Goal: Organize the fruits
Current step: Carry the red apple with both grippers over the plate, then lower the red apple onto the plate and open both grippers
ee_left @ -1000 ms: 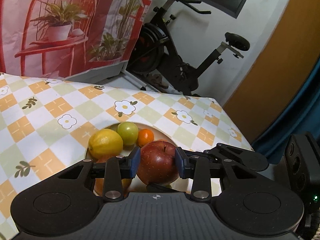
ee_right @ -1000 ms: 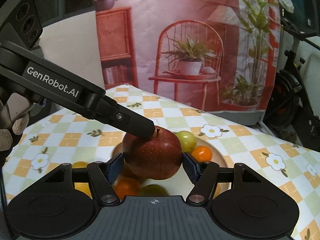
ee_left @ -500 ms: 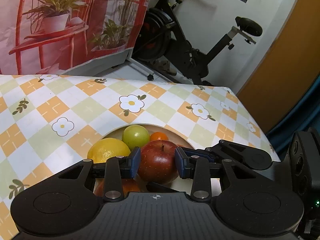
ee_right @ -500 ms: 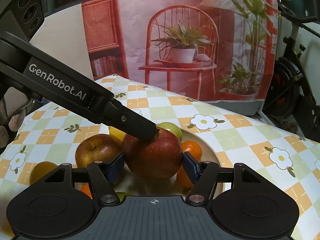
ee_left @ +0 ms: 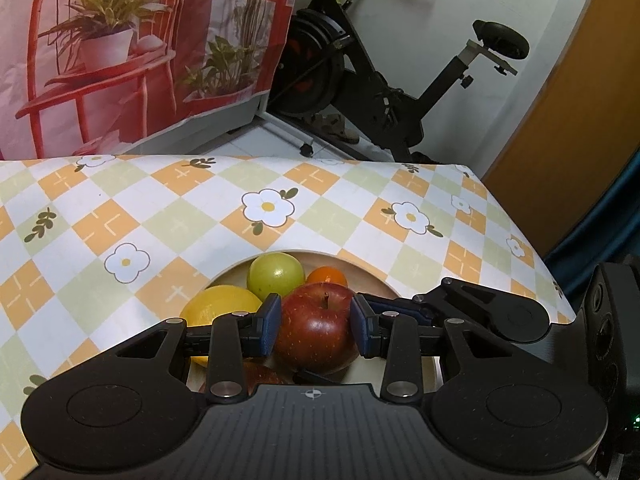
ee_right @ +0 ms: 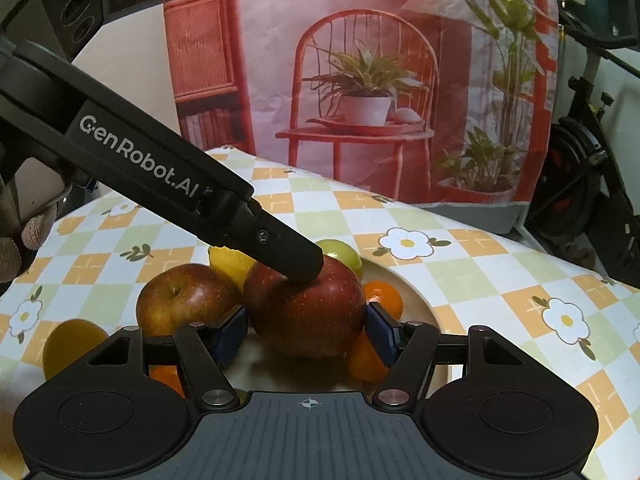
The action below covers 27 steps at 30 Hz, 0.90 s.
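— Since a second ago, what has shifted?

— Both cameras have dropped lower over the plate, and a second, brownish apple plus a yellow-orange fruit on the cloth have come into the right wrist view. The red apple has stayed between the tongs throughout.

— Whose tongs?

— Both. The left gripper has its blue pads set either side of the red apple, touching or nearly so; whether it truly clamps, I cannot tell. From the right wrist, the right gripper also brackets that apple, pads close to its flanks, grip likewise unclear. The left gripper's black finger rests across the apple's top.

— And where does the apple sit?

— On the plate, near its front, among the other fruit.

— Behind it?

— A lemon to the left, a green fruit beyond, a small orange toward the plate's far right edge. Past the plate runs the checkered tablecloth to the table's far edge, then a printed backdrop and an exercise bike.
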### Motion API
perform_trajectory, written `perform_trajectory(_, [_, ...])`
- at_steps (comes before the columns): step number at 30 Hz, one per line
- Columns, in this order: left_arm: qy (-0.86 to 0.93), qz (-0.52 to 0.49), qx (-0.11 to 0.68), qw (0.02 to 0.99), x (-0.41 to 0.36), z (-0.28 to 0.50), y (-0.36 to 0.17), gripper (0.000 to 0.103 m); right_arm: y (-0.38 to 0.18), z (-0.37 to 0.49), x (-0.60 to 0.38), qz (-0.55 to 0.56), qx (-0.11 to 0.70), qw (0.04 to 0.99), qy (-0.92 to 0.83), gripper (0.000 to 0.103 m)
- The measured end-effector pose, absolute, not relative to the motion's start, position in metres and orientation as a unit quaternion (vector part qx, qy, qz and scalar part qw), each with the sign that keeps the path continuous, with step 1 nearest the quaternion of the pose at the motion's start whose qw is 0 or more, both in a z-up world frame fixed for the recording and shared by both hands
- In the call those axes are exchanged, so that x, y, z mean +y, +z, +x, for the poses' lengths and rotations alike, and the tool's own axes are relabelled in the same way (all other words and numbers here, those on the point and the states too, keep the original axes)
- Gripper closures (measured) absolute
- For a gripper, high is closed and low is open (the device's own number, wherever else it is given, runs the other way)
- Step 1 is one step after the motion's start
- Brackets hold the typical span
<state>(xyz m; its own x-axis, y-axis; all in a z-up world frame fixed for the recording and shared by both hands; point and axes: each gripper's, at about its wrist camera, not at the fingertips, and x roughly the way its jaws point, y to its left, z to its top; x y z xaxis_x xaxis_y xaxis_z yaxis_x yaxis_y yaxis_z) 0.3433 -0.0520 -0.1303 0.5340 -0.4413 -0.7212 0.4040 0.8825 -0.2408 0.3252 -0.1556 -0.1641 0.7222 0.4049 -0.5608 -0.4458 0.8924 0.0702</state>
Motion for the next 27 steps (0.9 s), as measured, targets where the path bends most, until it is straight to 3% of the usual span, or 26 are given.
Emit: perform_trajectory(27, [-0.195, -0.001, 0.417, 0.888, -0.053, 0.333, -0.129, 0.068, -0.151, 0.275, -0.191, 0.015, 0.297, 0.936, 0.188, 0.042])
